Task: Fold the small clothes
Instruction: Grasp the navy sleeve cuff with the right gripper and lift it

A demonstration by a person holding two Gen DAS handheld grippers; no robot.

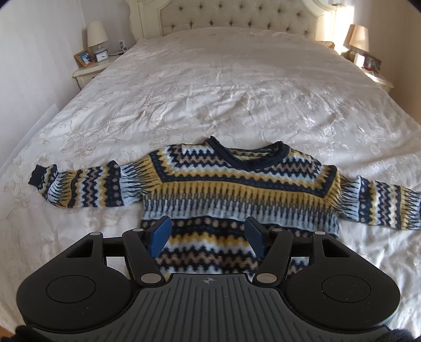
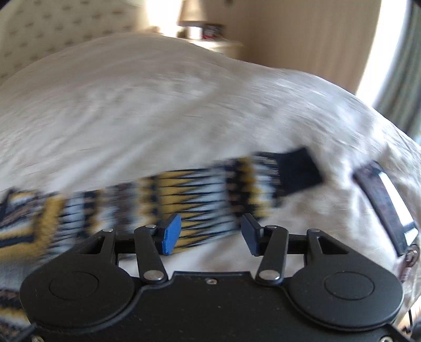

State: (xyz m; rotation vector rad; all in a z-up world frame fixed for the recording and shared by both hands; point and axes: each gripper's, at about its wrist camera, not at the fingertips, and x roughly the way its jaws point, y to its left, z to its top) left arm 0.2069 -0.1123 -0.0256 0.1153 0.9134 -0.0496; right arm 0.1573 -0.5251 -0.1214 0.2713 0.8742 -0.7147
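Note:
A small knitted sweater [image 1: 231, 189] with navy, yellow, light-blue and tan zigzag bands lies flat on the bed, neck away from me, both sleeves spread out. My left gripper [image 1: 208, 235] is open and empty, hovering over the sweater's lower body. In the blurred right wrist view, the sweater's right sleeve [image 2: 200, 194] stretches across, ending in a navy cuff [image 2: 300, 168]. My right gripper [image 2: 210, 234] is open and empty just above the near edge of that sleeve.
The cream patterned bedspread [image 1: 223, 92] covers a wide bed with a tufted headboard [image 1: 231, 15]. Nightstands with lamps stand at left [image 1: 96, 36] and right [image 1: 359, 39]. A dark strap-like object [image 2: 384, 205] lies on the bed right of the cuff.

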